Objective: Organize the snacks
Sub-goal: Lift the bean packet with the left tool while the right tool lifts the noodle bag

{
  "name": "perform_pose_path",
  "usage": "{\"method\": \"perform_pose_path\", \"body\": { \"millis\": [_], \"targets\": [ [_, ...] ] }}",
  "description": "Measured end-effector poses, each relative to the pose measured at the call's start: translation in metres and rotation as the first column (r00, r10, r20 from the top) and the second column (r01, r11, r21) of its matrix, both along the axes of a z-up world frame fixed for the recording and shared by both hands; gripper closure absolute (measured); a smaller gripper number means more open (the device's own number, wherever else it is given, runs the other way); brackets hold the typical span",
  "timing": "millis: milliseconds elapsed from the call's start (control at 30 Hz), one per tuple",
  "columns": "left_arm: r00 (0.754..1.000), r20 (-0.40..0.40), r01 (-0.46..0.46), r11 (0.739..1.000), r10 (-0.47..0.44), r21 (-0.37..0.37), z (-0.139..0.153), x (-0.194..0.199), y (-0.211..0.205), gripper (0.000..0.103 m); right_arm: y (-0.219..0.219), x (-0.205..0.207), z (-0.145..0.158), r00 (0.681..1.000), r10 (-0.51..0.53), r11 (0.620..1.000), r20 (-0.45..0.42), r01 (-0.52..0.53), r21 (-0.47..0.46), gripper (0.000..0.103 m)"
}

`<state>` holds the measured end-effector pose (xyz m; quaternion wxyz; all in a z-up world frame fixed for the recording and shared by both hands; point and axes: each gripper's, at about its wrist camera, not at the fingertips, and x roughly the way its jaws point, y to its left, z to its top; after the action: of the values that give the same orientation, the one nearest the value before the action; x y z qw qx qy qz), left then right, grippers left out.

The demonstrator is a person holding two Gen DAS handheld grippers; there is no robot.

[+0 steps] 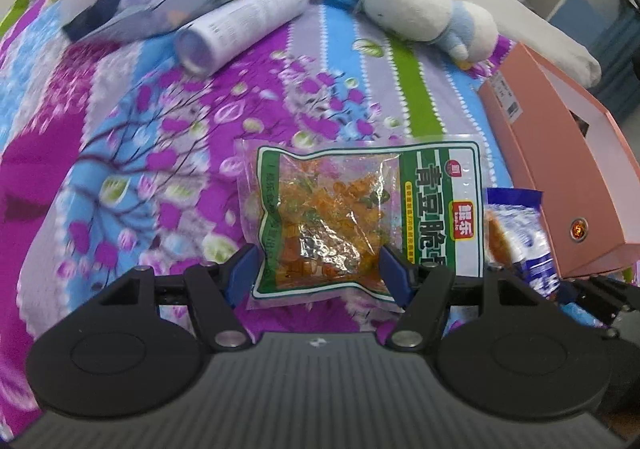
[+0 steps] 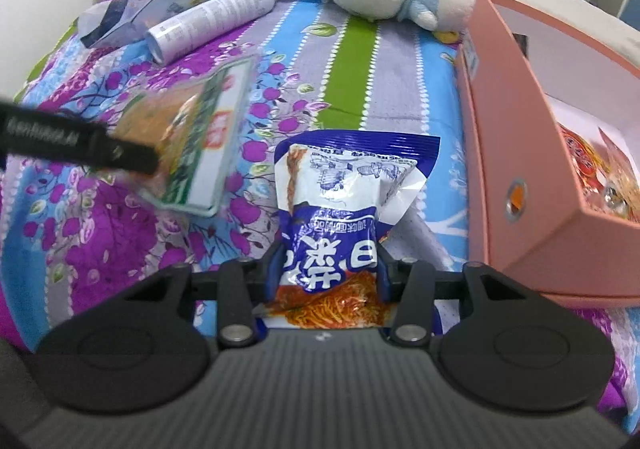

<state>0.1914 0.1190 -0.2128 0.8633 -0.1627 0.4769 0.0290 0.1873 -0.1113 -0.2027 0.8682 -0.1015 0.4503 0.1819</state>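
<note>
Right wrist view shows the right tongs point(image 2: 326, 273) clenched on the blue noodle packet point(image 2: 340, 209); the pink box point(image 2: 520, 153) sits at two o'clock. Left tongs point(image 1: 320, 269) grip the green pea bag point(image 1: 360, 209); each should clear the box rim before release.

The green snack bag point(image 1: 344, 217) is showing large white characters "青豆脆" down its green band, with more cut off below; a red tag beside them is reading "銀乐", and a small red square logo above is too small to read; the blue-and-white noodle packet point(image 2: 340, 217) is displaying big white characters upside down, not clearly legible; the white spray can point(image 2: 212, 23) and the label on the pink box point(image 1: 510, 101) are carrying print too blurred to read.
</note>
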Motion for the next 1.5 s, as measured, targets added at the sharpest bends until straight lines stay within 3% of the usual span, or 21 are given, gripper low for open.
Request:
{"method": "perform_pose_path", "body": {
  "millis": [267, 833, 1500],
  "targets": [
    [0.999, 0.031, -0.019, 1.000, 0.019, 0.003, 0.015, -0.005, 0.003, 0.032, -0.005, -0.005, 0.015, 0.998, -0.027, 0.999, 0.052, 0.025, 0.027, 0.055],
    [0.990, 0.141, -0.003, 1.000, -0.002, 0.031, 0.093, 0.006, -0.006, 0.032, -0.020, -0.003, 0.083, 0.982, -0.065, 0.992, 0.177, 0.045, 0.116, 0.055],
    [0.951, 0.297, 0.072, 0.996, -0.083, 0.051, 0.187, 0.035, -0.049, 0.032, -0.056, 0.010, 0.156, 0.937, -0.115, 0.983, 0.331, 0.059, 0.174, 0.055]
  ]
}}
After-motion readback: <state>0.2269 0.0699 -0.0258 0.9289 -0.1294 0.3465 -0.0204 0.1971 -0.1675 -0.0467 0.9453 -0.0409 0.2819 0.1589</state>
